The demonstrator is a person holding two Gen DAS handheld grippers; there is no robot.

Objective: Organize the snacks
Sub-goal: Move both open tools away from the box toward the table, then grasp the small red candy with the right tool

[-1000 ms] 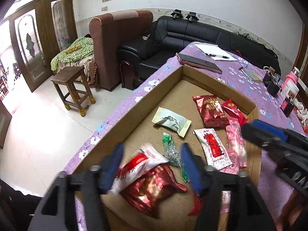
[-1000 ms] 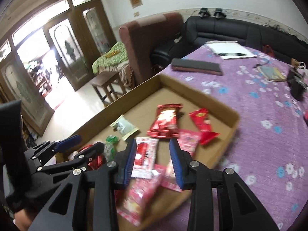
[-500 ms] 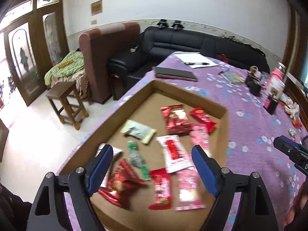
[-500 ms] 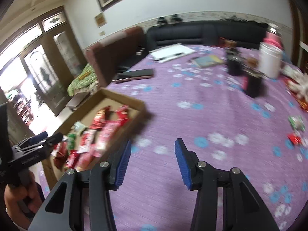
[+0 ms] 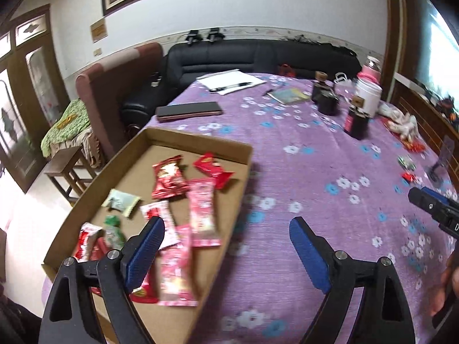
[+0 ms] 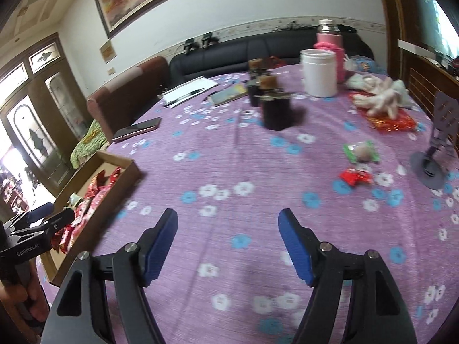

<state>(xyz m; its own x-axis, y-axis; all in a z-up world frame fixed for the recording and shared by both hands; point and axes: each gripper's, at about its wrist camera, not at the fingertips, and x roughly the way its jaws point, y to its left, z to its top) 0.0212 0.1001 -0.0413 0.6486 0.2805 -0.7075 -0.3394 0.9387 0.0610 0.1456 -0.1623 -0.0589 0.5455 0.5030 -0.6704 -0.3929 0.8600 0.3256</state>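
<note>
A shallow cardboard tray [image 5: 200, 143] on the purple flowered tablecloth holds several red, pink, white and green snack packets. My left gripper [image 5: 226, 226] hovers over the tray's right edge. Its jaws are still opening, with nothing between them. My right gripper [image 6: 227, 216] hangs over bare cloth right of the tray [image 6: 120, 160]. Its jaws are opening too and hold nothing. Ahead of it to the right lie a loose green-wrapped snack [image 6: 361, 152] and a small red snack [image 6: 355, 176]. These two snacks appear far right in the left wrist view, green [image 5: 406, 162] and red [image 5: 408, 176].
Dark jars [image 6: 276, 111], a white canister [image 6: 318, 73] and a pink flask [image 6: 330, 43] stand at the back. White gloves [image 6: 381, 97] lie on red wrapping at the right, near a purple stand [image 6: 436, 154]. A dark phone-like slab [image 5: 189, 110] and papers with a pen [image 5: 232, 81] lie beyond the tray.
Both grippers swung right, away from the tray's snacks and out over the purple cloth. The right jaws went from nearly closed to wide; the left jaws widened as well.
</note>
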